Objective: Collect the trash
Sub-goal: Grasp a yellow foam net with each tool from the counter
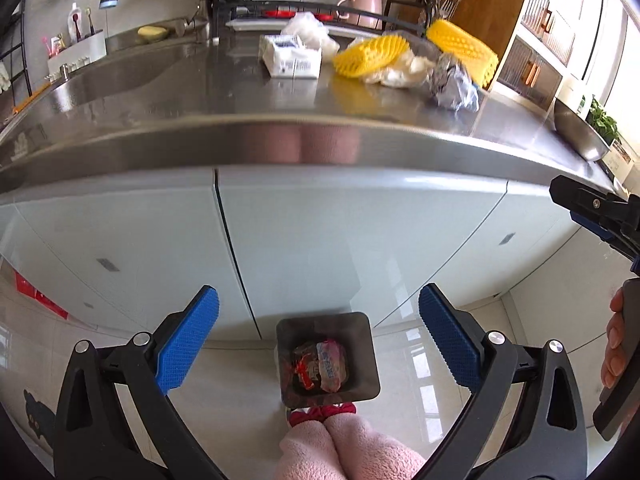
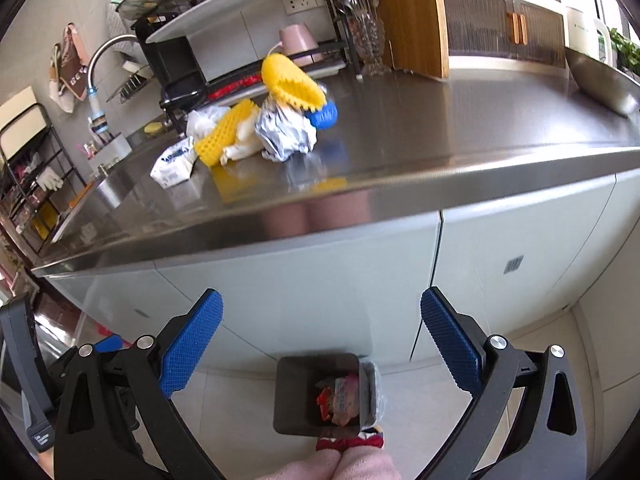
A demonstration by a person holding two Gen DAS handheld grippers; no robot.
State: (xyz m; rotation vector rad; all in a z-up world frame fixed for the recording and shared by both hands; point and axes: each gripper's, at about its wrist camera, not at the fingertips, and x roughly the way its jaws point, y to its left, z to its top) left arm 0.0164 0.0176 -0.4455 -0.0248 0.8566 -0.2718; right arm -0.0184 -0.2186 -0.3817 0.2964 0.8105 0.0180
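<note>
A dark square trash bin stands on the floor by the cabinets, holding crumpled red and pink wrappers. My left gripper hangs open high above it, nothing between its blue pads. My right gripper is open and empty too, also above the bin. On the steel counter lie yellow foam nets, crumpled foil, white plastic, a white packet and a blue cap.
A person's pink-sleeved legs and red slippers stand behind the bin. A sink and a dish rack are at the counter's left, a metal bowl at its right. The right gripper's body and a hand show at right.
</note>
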